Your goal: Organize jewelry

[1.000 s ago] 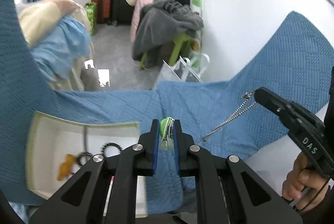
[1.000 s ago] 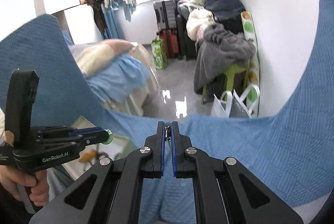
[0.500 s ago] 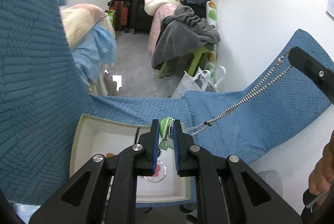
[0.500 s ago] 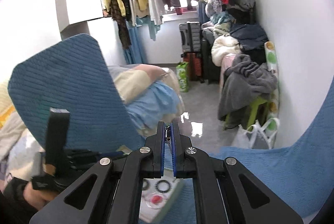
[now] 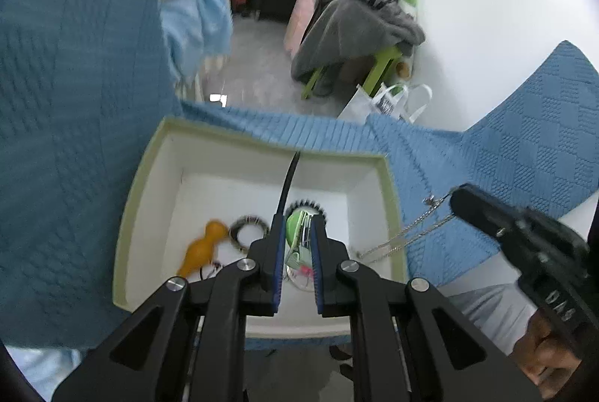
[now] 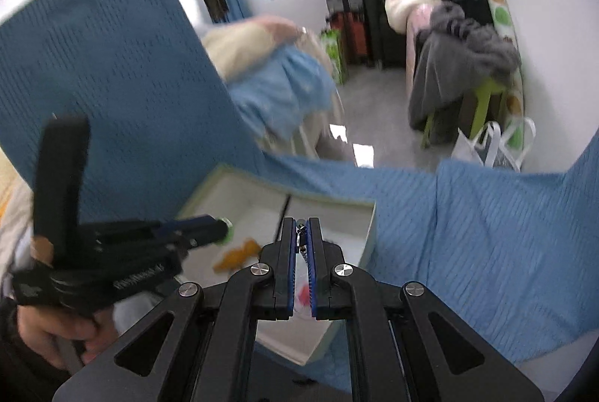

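A silver chain (image 5: pixel 408 237) is stretched between the two tools over a pale green box (image 5: pixel 123 244) that sits on a bed covered by a blue bedspread (image 5: pixel 524 155), near the bed's front edge. The left gripper (image 5: pixel 297 237) has its fingers clenched on the chain's green pendant end (image 5: pixel 295 224), poised above the right-hand compartment of the box. The right gripper (image 6: pixel 302 233) has its fingers clenched on the clasp end, the links (image 6: pixel 301 244) showing between the pads; seen from the left wrist it hangs just outside the box's right wall.

The main risk, as I judge it, is the span of chain crossing that right wall: if either end is let go while the right tool sits outside, part of the necklace drapes over the rim or slips onto the bedspread. Pulling the ends apart could strain the clasp. Lowering in a heap may tangle the links with the dark beaded ring (image 5: pixel 305 205) directly under the pendant. A black divider (image 5: pixel 288 181) separates this side from the amber piece (image 5: pixel 204 246) and the striped ring (image 5: pixel 249 228); dropping across it would split the chain between compartments.
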Demonstrator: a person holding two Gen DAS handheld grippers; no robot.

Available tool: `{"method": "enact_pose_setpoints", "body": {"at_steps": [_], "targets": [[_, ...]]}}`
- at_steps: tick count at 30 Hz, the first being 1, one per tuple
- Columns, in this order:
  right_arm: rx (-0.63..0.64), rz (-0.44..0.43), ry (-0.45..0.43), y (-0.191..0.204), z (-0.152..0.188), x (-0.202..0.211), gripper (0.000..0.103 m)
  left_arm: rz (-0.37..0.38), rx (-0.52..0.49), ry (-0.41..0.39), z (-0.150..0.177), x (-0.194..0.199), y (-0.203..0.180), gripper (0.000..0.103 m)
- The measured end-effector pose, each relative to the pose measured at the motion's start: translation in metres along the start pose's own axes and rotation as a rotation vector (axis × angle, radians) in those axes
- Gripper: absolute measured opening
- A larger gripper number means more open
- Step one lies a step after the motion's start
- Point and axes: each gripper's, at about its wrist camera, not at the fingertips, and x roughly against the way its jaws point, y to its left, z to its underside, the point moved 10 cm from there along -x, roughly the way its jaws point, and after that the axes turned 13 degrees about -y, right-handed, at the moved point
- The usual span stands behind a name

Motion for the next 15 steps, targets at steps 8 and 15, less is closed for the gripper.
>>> {"method": "enact_pose_setpoints", "body": {"at_steps": [8,15], "targets": [[-0.012,0.024,0.113,-0.007,0.058,-0.025,0.004,-0.02,0.029,0.071,0.04,-0.015,0.012,0.013],[-0.052,0.007,0.097,-0.01,0.052,-0.015,0.02,-0.025,0.048,0.067,0.037,-0.005,0.014,0.04]]}}
